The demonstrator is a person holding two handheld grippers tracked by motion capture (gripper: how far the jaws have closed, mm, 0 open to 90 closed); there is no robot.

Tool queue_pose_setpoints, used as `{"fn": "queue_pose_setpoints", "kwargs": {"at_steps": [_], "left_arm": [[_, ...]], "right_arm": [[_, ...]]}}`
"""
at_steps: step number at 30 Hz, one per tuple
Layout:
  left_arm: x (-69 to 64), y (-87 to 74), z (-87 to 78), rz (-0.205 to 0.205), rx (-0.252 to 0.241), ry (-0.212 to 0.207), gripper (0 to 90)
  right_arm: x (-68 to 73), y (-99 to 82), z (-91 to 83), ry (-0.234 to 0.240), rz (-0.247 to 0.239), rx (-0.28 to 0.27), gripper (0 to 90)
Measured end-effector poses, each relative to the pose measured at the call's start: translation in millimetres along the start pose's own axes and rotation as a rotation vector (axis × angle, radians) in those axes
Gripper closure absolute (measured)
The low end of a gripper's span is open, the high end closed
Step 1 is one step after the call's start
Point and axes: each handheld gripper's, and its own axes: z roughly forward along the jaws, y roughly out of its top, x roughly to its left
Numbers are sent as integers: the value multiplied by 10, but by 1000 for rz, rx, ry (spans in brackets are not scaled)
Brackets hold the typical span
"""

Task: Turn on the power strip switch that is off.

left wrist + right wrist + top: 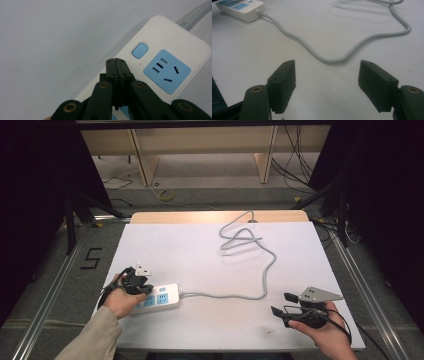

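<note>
A white power strip [165,297] with blue sockets lies at the table's front left. Its grey cable [265,270] curls across the white tabletop toward the far edge. My left gripper [144,290] hovers over the strip's left part. In the left gripper view its jaws [115,62] are pressed together with nothing between them, their tips just short of the blue button [140,50] and a blue socket [167,71]. My right gripper [283,303] rests at the front right, jaws wide apart and empty [327,72], facing the cable [332,60] and the distant strip [239,7].
The white board [200,245] covers a wooden table with a metal rail [47,290] along each side. Beyond the far edge are the floor, loose wires [165,195] and wooden furniture legs [145,160].
</note>
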Motion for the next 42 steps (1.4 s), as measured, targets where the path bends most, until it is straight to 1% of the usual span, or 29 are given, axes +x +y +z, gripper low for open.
{"fn": "queue_pose_setpoints", "kwargs": {"at_steps": [5,6,7,8,9,11,12,14,17,18,21,23,28,29,32,35,37,39,42], "left_arm": [[5,20,-1,9,20,-6,900],[5,25,0,5,22,-13,900],[5,28,2,-5,23,-43,900],[-7,32,9,-3,18,-47,900],[-27,43,12,10,23,-32,900],[-43,57,19,25,27,-23,900],[-33,59,19,19,29,-27,900],[-11,51,19,-4,22,-40,900],[-2,50,17,-19,11,-38,900],[2,52,16,-19,11,-33,900],[15,51,14,-21,10,-39,900],[10,53,12,-16,10,-32,900],[36,46,-3,-24,7,-19,900],[47,44,-6,-20,12,-9,900],[48,46,-10,-14,20,-18,900],[24,58,-8,4,32,-7,900],[22,60,-7,5,32,-5,900],[30,58,-5,-4,33,-13,900],[22,68,0,8,43,-9,900]], "right_arm": [[0,0,1,0,0,1,308],[0,-1,1,1,0,0,308],[0,-1,1,1,0,0,308],[0,-1,1,1,0,0,308],[0,-1,1,1,-1,0,308],[1,-1,0,1,-1,-1,309],[1,-1,-1,1,0,-1,308],[0,-2,-4,0,-1,-1,308],[-2,-2,-2,1,-1,-1,308],[-2,-2,-1,1,-1,-1,308],[-2,-1,1,2,0,-1,309],[-2,-1,1,1,1,0,309],[0,0,0,2,0,0,308],[0,0,1,2,0,0,308],[-2,1,4,2,-1,1,308],[-2,1,5,3,0,0,308],[-1,0,2,1,1,1,308],[-2,-1,1,1,1,0,309],[-2,0,3,1,1,1,308]]}}
